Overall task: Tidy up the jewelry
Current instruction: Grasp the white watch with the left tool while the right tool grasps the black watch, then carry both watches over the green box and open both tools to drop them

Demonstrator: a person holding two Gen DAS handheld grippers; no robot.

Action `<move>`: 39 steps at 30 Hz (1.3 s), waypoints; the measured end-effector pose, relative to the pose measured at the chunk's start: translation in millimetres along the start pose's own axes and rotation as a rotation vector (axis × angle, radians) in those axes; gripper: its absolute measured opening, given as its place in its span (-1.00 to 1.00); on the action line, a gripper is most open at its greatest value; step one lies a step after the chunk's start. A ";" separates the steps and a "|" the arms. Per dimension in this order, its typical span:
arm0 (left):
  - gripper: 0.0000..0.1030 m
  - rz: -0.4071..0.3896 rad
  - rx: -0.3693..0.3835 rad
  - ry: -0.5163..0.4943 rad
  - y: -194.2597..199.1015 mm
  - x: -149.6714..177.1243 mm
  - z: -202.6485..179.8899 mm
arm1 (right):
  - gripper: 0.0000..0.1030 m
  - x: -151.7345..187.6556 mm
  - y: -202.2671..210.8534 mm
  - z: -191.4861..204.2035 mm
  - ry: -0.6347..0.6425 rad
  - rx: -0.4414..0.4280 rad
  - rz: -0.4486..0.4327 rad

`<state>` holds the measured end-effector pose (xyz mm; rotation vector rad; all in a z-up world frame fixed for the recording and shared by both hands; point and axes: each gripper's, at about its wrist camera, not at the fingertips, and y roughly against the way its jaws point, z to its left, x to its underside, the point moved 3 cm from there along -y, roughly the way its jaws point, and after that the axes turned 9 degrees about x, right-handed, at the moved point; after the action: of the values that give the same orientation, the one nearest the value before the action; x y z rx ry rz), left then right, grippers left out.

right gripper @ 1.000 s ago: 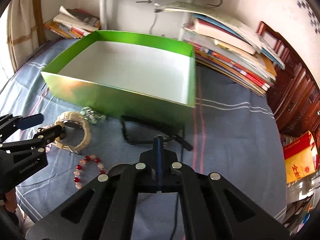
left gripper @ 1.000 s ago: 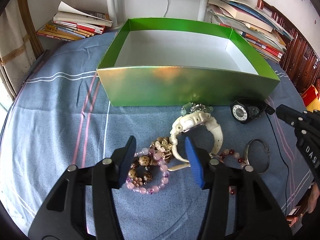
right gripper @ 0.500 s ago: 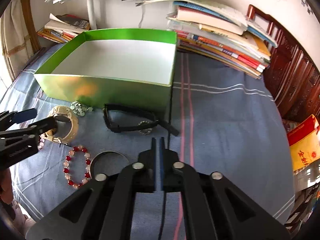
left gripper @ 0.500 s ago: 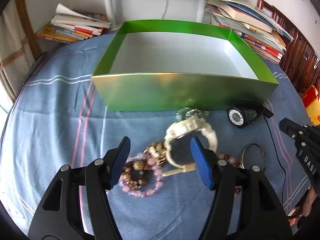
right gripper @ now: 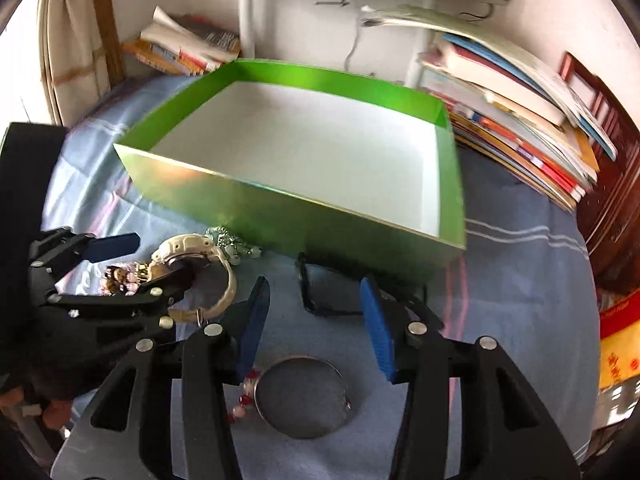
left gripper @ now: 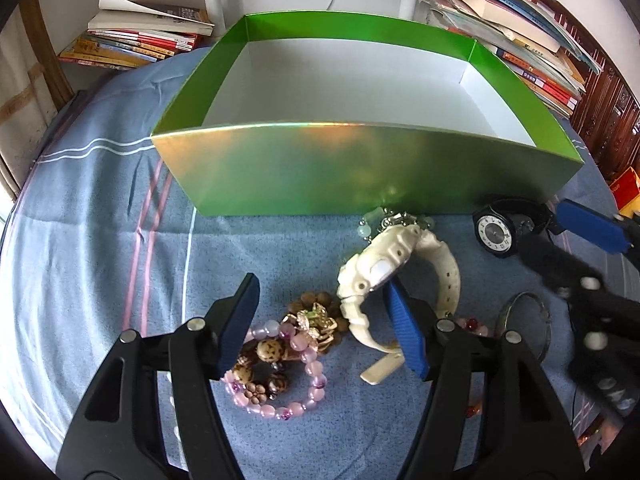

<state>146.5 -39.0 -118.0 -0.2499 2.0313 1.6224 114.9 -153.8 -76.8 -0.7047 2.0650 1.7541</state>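
Observation:
My left gripper [left gripper: 320,284] is open above a gold brooch [left gripper: 314,322] and a heap of pink and brown bead bracelets [left gripper: 276,384]. Its right finger [left gripper: 404,328] reaches into the strap loop of the white watch [left gripper: 380,268], with the pads apart from it. My right gripper [right gripper: 314,284] has its jaws opening. The black watch [right gripper: 320,304] lies between the fingertips on the cloth, with neither pad pressing it. Below the right gripper lie a silver bangle [right gripper: 300,396] and a red bead bracelet [right gripper: 244,396]. Behind everything stands the green box [left gripper: 360,168], with nothing in it.
A blue striped cloth [left gripper: 100,240] covers the surface. Book stacks stand at the back left [left gripper: 136,36] and back right [left gripper: 532,52]. A green bead charm [left gripper: 396,220] lies against the box's front wall. Dark wooden furniture [right gripper: 612,208] is on the right.
My right gripper went from shut to open and came in over the black watch. My left gripper opened a little wider and moved closer to the white watch.

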 end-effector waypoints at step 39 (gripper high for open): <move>-0.55 -0.083 0.076 -0.034 51.1 4.9 1.4 | -0.84 11.6 28.4 -25.1 -0.088 0.014 -0.014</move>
<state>119.6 -23.4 -77.2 -0.2728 2.0254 1.4862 90.7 -176.9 -55.6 -0.6243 2.0074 1.7298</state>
